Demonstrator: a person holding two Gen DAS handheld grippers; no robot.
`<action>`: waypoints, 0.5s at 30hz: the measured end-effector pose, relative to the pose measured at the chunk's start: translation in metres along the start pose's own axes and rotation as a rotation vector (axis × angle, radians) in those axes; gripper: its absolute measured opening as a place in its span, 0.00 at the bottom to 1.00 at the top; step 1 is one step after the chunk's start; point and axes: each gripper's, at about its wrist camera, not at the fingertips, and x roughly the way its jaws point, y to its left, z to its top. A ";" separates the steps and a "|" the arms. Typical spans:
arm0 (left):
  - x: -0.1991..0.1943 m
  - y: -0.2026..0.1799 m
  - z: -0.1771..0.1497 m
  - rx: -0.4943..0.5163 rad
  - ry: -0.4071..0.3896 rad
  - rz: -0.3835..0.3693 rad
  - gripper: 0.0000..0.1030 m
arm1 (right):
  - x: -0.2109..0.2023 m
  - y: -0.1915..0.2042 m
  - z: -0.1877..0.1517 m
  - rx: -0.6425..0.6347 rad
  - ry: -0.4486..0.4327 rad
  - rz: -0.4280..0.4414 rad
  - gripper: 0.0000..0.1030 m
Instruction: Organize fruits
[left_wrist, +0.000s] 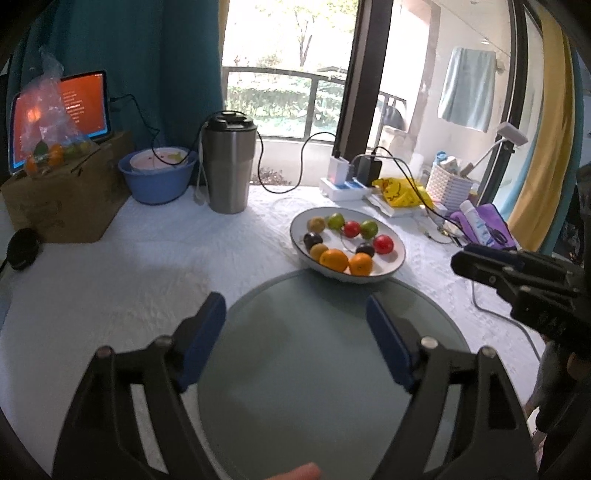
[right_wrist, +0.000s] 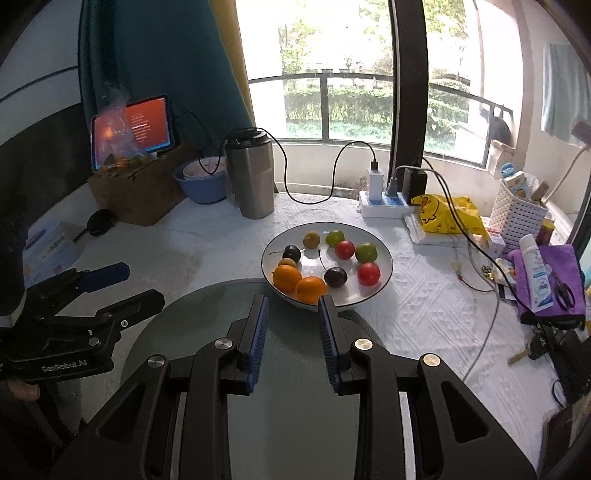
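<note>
Fruits lie loose in a white plate toward the far side of the cloth-covered table, just beyond a round glass disc whose far edge meets the plate's near rim. Two oranges sit side by side at the near rim; dark plums, red and green pieces and two brownish ones are scattered behind them with gaps between.

The right gripper hovers over the disc with its jaws at a moderate gap and nothing between them, tips just short of the plate rim and in line with the nearer orange. The left gripper stands nearer, jaws spread wide and empty, over the disc's near half.

Judgement: sorting has not begun; no fruit has left the plate.

Risks noted:
- Oranges touch each other; closing on one may nudge its neighbour against the rim or into the plums.
- Round, smooth fruit may roll out of a partial grip, and would roll freely on the glass.
- Plate is shallow, so a low approach could strike the rim and shift it.
- A charging cable trails across the cloth at right, near the plate, where a wide sweep could snag it.
</note>
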 end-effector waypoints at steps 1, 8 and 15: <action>-0.004 -0.001 -0.001 0.003 -0.006 0.002 0.78 | -0.004 0.001 0.000 0.000 -0.004 -0.002 0.29; -0.037 -0.006 -0.002 0.008 -0.050 -0.003 0.79 | -0.032 0.007 -0.004 -0.011 -0.034 -0.020 0.29; -0.080 -0.017 0.004 0.058 -0.165 0.065 0.79 | -0.067 0.015 0.000 -0.026 -0.083 -0.030 0.38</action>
